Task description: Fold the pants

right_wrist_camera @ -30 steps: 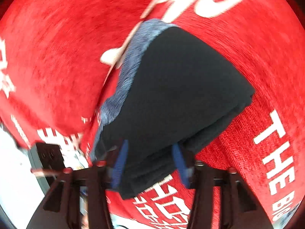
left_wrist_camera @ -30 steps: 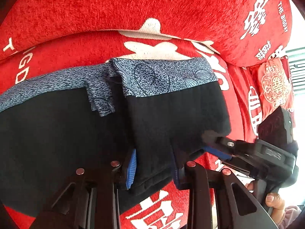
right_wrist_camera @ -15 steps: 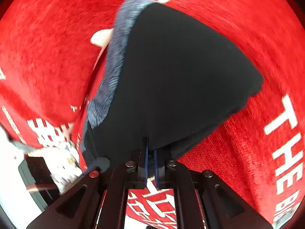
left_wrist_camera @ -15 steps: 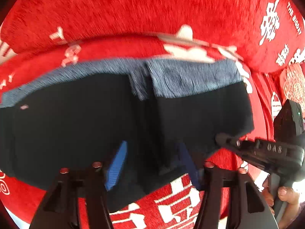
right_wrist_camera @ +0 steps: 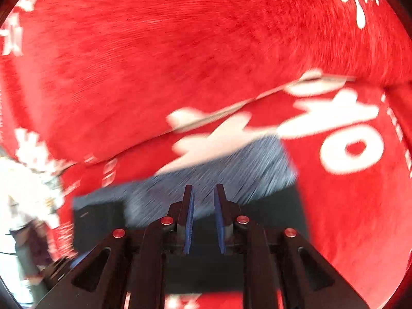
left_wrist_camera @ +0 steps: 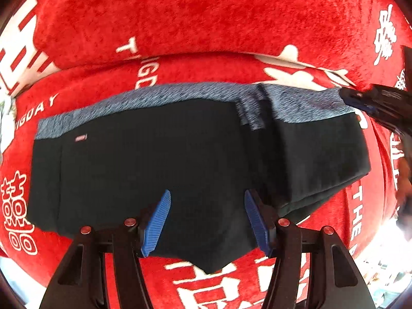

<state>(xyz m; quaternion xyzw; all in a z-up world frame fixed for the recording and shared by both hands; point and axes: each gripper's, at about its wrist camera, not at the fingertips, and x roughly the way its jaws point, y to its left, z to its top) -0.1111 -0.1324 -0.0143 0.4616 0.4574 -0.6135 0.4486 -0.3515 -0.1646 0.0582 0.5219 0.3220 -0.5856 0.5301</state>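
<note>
1. Both grippers hang over my black pants [left_wrist_camera: 164,170], which lie on the red cover [left_wrist_camera: 206,25].
2. Left gripper [left_wrist_camera: 207,221]: fingers spread, nothing pinched.
3. Right gripper [right_wrist_camera: 203,219]: jaws just parted slightly, empty.

Pants [left_wrist_camera: 159,164] black, waistband speckled blue-grey, tiny red label near left end. Sofa cover [left_wrist_camera: 206,20] bright red — white characters and lettering all over. Left gripper [left_wrist_camera: 207,221] black frame — blue ribbed pads, red rivets.
</note>
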